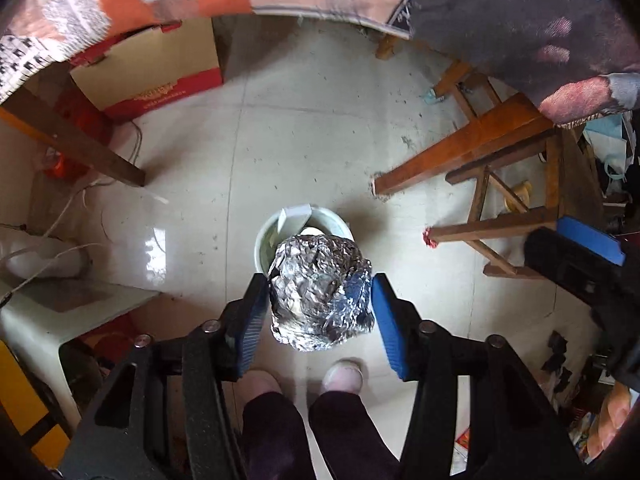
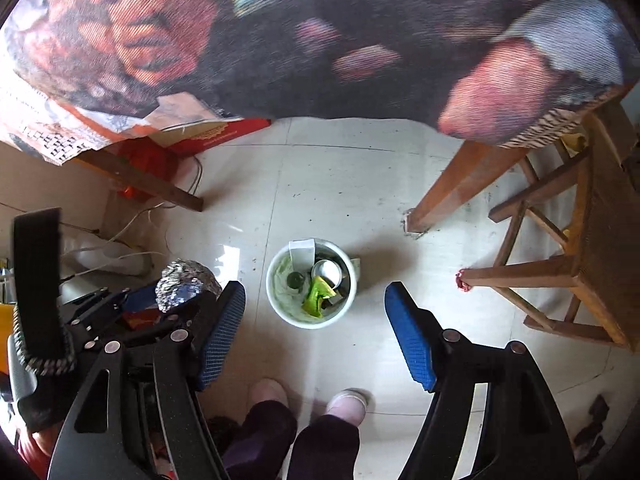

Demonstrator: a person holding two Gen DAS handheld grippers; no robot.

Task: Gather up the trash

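A crumpled ball of silver foil (image 1: pixel 320 290) sits between the blue pads of my left gripper (image 1: pixel 320 316), which is shut on it and holds it high above the floor. Directly below it stands a small white trash bin (image 1: pixel 268 236) on the tiled floor. In the right wrist view the bin (image 2: pixel 276 304) holds a white carton, a metal can and a green wrapper (image 2: pixel 318 294). The foil ball (image 2: pixel 186 282) and the left gripper show at the left there. My right gripper (image 2: pixel 316 332) is open and empty above the bin.
A cloth-covered table (image 2: pixel 320 32) overhangs the far side, on wooden legs (image 2: pixel 456 184). A wooden stool (image 2: pixel 560 272) stands to the right. A red cardboard box (image 1: pixel 160 76) and white cables (image 1: pixel 60 248) lie to the left. The person's slippered feet (image 2: pixel 308 400) stand near the bin.
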